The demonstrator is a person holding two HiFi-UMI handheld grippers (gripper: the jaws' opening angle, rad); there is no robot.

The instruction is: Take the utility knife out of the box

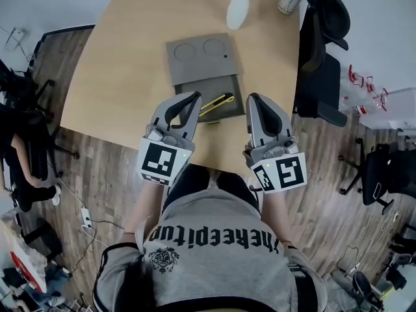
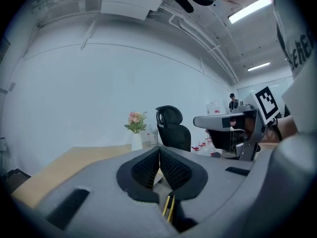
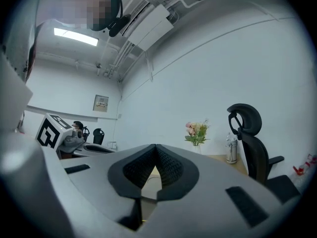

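Utility knife (image 1: 218, 104) lies flat on the near half of the open grey box (image 1: 201, 60) on the table (image 1: 130, 77). Its long axis runs from about 8 o'clock to 2 o'clock in the head view; which end carries the blade cannot be told. The left gripper (image 1: 194, 97) sits just beside its 8 o'clock end, jaws pressed together with nothing between them. The right gripper (image 1: 253, 98) is at 3 o'clock of the knife, apart from it, jaws likewise closed and empty. A white vase (image 1: 238, 10) stands at 12 o'clock beyond the box.
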